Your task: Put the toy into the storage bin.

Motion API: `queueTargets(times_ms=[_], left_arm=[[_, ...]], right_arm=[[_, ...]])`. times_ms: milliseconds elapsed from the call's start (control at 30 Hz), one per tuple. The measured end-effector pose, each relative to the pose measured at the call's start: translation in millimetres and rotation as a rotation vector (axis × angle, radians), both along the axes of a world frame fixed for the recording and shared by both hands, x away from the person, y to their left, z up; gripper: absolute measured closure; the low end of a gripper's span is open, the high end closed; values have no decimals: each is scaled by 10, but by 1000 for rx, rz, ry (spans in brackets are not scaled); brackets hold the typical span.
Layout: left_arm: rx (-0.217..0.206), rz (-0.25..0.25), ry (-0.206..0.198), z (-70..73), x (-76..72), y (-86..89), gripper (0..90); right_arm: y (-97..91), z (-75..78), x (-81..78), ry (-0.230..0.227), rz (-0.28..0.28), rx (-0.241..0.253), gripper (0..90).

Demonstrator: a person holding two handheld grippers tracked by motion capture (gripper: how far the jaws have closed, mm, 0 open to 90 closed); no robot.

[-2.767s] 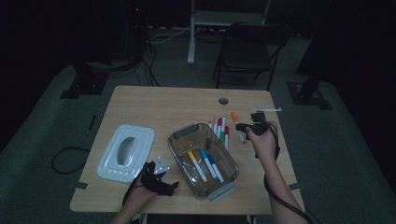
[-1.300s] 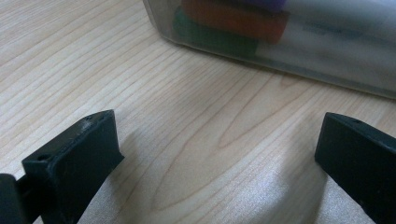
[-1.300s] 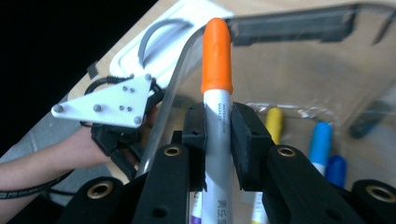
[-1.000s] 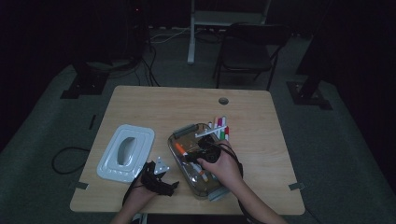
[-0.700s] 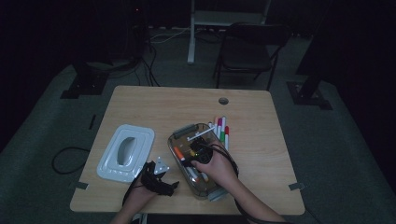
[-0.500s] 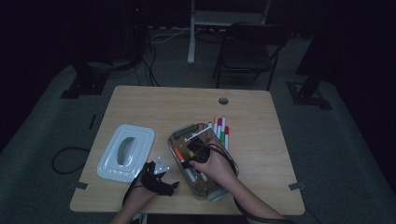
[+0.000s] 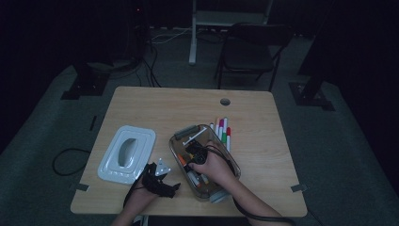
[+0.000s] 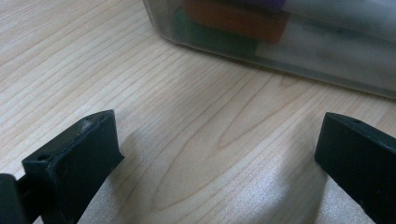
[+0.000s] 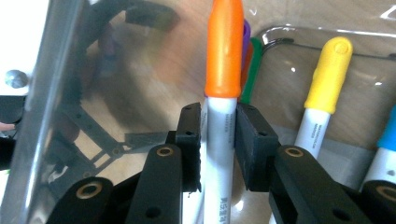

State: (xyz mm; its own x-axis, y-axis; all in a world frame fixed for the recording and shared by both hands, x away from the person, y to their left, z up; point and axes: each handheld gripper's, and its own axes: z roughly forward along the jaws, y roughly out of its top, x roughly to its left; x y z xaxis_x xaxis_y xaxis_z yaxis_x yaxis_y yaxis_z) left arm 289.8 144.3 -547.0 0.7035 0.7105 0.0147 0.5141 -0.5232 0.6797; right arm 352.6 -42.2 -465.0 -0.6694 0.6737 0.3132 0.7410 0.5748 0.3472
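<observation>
Orange-capped white marker lies lengthwise between the right gripper jaws, which have just been loosening, inside the clear plastic bin.

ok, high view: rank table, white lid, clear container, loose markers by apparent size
1. table, largest by far.
2. white lid and clear container: footprints look alike; a hand covers part of the container, so no ranking between them.
3. loose markers beside the container, smallest.
</observation>
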Motion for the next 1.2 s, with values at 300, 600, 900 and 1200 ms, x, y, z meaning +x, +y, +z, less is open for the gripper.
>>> queueTargets(times_ms=[300,600,900,1200], left_arm=[[0,0,0,0,0,0,5],[0,0,0,0,0,0,5],[0,1,-1,-1,0,-1,5],[-2,2,-1,-3,-1,-2,5]], right_arm=[[-321,309,-35,-146,-27,120,612],[-969,693,-10,-379,-132,230,561],[-1529,489,273,-418,-325,195,553],[-1698,-106,691,-340,-465,124,599]])
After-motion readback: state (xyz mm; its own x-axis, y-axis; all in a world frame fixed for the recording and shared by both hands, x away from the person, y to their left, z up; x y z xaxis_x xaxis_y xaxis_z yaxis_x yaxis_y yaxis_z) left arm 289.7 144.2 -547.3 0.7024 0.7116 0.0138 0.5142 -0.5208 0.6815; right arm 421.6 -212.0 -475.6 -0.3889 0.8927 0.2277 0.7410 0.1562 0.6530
